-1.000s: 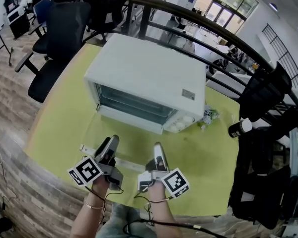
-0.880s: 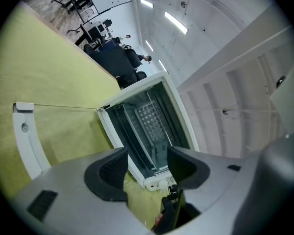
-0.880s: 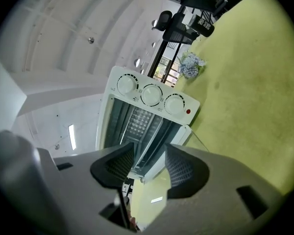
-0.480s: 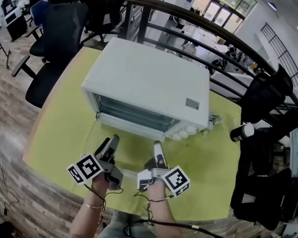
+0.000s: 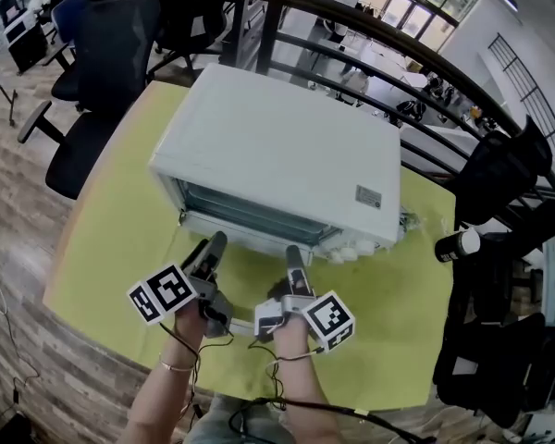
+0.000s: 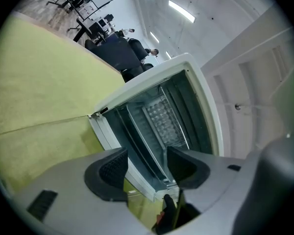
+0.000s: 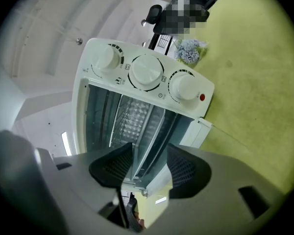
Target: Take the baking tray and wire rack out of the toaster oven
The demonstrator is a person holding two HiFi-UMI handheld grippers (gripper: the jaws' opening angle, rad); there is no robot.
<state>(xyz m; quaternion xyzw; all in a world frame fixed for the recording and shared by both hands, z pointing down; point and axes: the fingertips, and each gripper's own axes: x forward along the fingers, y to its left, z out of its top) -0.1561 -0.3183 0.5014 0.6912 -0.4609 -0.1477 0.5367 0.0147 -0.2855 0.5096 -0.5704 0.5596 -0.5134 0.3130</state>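
Gripper views alone show embossed metal baking tray inside open-fronted white toaster oven; wire rack indistinct. Left gripper jaws apart, empty; right gripper jaws just opened wider, empty. Bare yellow-green tabletop either side.

A white, box-shaped toaster oven stands upright on the yellow-green table, straight ahead of both pairs of fingers, with its open front facing them. Its door is dropped open and lies low beneath the fingers. Three round white knobs and a red lamp sit beyond the right fingers. Inside the cavity, the baking tray shows as a long metal rim framed between the left fingers. Thin lines of the wire rack run close beside it.
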